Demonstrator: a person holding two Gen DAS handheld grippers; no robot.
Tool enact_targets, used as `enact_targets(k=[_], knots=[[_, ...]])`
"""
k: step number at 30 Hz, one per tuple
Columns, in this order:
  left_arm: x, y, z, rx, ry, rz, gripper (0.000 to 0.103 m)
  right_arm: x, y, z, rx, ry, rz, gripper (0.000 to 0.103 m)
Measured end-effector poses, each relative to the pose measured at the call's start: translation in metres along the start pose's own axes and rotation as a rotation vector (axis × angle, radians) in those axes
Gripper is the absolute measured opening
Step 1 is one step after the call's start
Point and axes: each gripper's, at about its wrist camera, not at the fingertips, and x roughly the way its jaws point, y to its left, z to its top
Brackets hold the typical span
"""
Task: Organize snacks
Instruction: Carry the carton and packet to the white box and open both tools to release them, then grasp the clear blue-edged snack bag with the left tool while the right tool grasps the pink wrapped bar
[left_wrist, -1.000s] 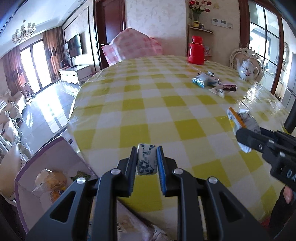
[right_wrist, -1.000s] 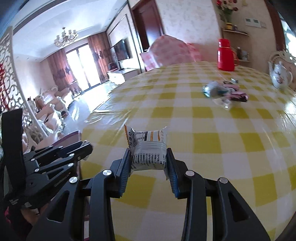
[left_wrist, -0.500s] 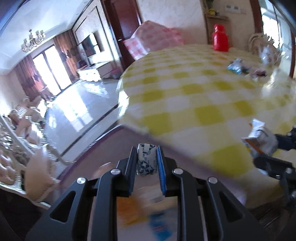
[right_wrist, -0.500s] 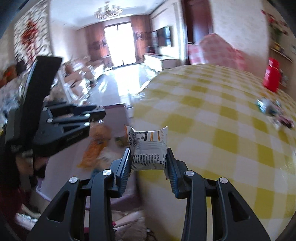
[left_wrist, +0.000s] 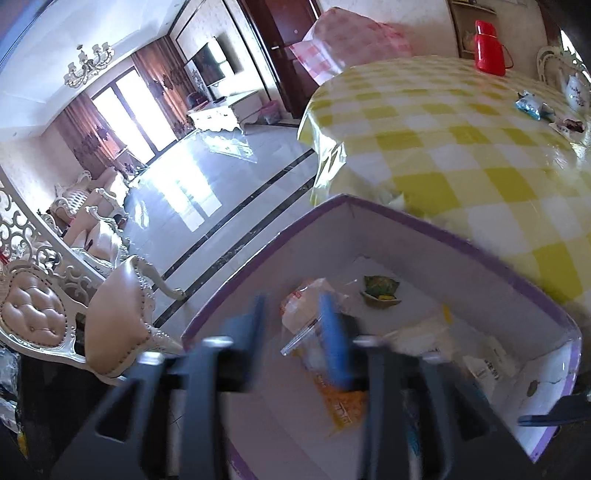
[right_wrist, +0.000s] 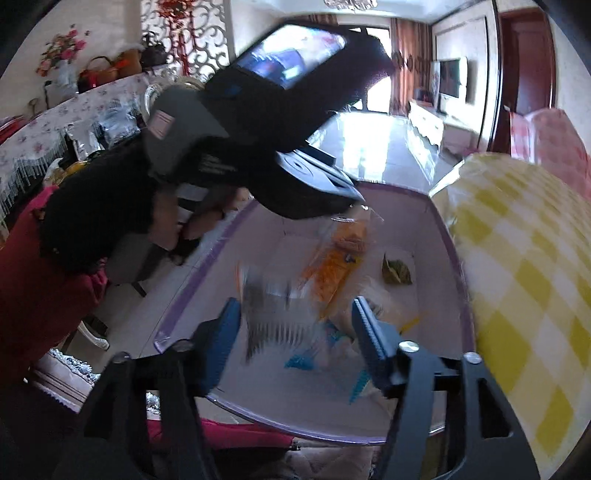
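- White snack packet (right_wrist: 271, 317), blurred, lay between the right gripper (right_wrist: 295, 339) fingers, over the purple-edged box (right_wrist: 452, 258); the fingers were opening, pads clear of it.
- Left gripper (left_wrist: 295, 339) fingers were opening above the box; nothing discernible between them.
- Box sat beside the checked worktop (left_wrist: 461, 155).

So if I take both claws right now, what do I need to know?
Left claw: jaws opening over the box, nothing between them.
Right claw: jaws opening; a blurred white packet sits between them, seemingly dropping free.
Box: holds an orange bag, a green packet and others.
Left to do: a blue packet and a dark one lie on the far side of the table.
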Motion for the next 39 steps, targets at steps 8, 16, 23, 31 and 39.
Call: enact_targets(k=[8,16,23,31,39], knots=[[-0.008,-0.025,0.002,0.064,-0.05,0.03,0.096,-0.034,-0.046,-0.006,0.14,-0.072,-0.099,0.072],[-0.026,-0.073,0.045,0.015,-0.115,-0.198,0.101,-0.098,-0.137,-0.046,0.352,-0.186,-0.325,0.082],[-0.033,-0.174,0.118,-0.051,-0.123,-0.515,0.101,-0.169,-0.218,-0.111,0.625,-0.253,-0.557,0.085],[0.001,-0.284,0.184,-0.21,-0.083,-0.69,0.101,-0.231,-0.315,-0.179,0.942,-0.323,-0.632,0.087],[0.064,-0.327,0.227,-0.391,-0.097,-0.671,0.101,-0.233,-0.42,-0.191,1.232,-0.41,-0.528,0.087]])
